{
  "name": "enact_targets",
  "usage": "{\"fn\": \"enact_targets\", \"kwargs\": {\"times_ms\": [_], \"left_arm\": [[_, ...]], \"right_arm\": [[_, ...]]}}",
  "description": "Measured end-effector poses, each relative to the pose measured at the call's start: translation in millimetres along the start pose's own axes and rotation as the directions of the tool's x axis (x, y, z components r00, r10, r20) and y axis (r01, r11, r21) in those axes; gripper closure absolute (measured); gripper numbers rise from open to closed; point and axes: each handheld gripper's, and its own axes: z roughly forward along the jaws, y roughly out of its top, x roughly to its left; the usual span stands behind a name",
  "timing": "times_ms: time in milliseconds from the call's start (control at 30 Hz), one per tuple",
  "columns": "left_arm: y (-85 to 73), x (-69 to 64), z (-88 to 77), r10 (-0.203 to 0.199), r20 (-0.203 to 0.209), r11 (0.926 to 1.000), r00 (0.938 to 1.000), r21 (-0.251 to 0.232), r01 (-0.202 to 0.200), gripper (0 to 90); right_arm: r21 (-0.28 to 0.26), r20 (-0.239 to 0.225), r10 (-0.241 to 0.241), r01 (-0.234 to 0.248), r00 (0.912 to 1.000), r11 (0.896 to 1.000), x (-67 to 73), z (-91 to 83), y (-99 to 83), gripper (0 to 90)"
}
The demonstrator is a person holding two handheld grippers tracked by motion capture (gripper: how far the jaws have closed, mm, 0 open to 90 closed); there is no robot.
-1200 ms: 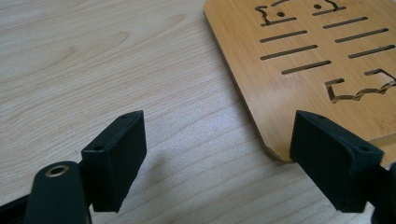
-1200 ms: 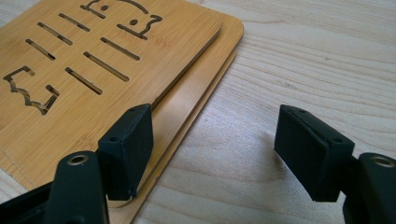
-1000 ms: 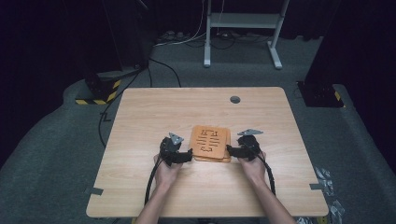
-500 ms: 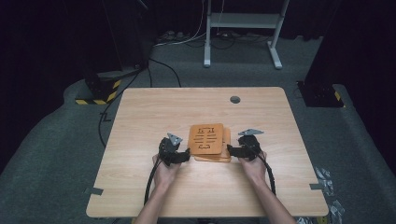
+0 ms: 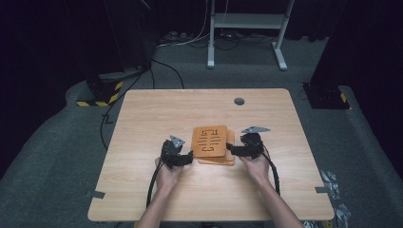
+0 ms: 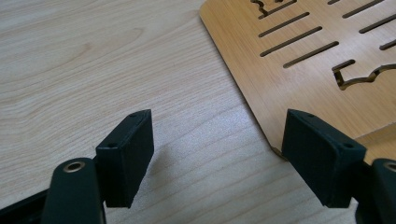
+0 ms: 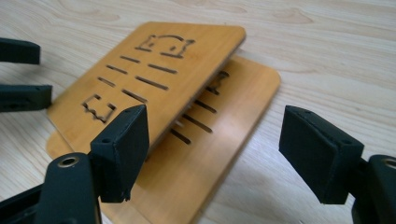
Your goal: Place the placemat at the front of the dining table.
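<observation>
From the high view, the top board now sits skewed toward 10 o'clock on the lower board, mid-counter; a second ago the pair lay squarer, so the stack seems to be coming apart. The left gripper and right gripper flank it.

In the left gripper view, the jaws stand open beside the top board's corner; contact is unclear.

In the right gripper view, the jaws gape; the lower board is partly covered.
</observation>
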Motion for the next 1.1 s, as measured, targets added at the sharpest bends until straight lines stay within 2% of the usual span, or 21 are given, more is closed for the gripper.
{"fn": "enact_targets", "kwargs": {"times_ms": [100, 167, 433, 567, 667, 900, 1100], "left_arm": [[-0.5, 0.4, 0.5, -0.009, 0.000, 1.0000, 1.0000, -0.004, 0.009, 25.2], [-0.6, 1.5, 0.4, 0.000, -0.002, 1.0000, 1.0000, -0.002, 0.000, 25.2], [-1.2, 3.2, 0.6, 0.000, 0.007, 1.0000, 1.0000, -0.005, 0.000, 25.4], [-1.8, 3.3, 0.5, 0.001, 0.007, 1.0000, 1.0000, -0.008, -0.001, 25.4], [-2.0, 3.2, 0.7, -0.002, 0.008, 0.9999, 1.0000, -0.012, 0.003, 25.4], [-2.3, 1.5, 0.2, 0.003, 0.001, 0.9999, 1.0000, -0.016, -0.003, 26.0], [-2.5, 1.7, 0.2, 0.007, 0.002, 0.9998, 1.0000, -0.018, -0.007, 26.0]], "right_arm": [[-0.007, -0.016, 0.009, -0.009, 0.9998, 1.000, 2.3, 2.2, 3.5, 24.1], [-0.009, -0.026, 0.016, -0.016, 0.9995, 1.000, 3.9, 4.4, 4.8, 24.6], [0.012, -0.063, 0.095, -0.094, 0.9935, 0.995, -2.2, 16.5, 4.8, 25.0], [0.014, -0.070, 0.115, -0.114, 0.9909, 0.993, -3.3, 19.1, 5.6, 24.9], [0.024, -0.081, 0.117, -0.116, 0.9897, 0.993, -3.5, 22.1, 7.6, 24.6], [0.032, -0.075, 0.119, -0.117, 0.9901, 0.993, 4.9, 29.1, 15.9, 24.8], [0.052, -0.072, 0.133, -0.130, 0.9885, 0.990, 2.9, 34.5, 15.8, 24.8]]}}
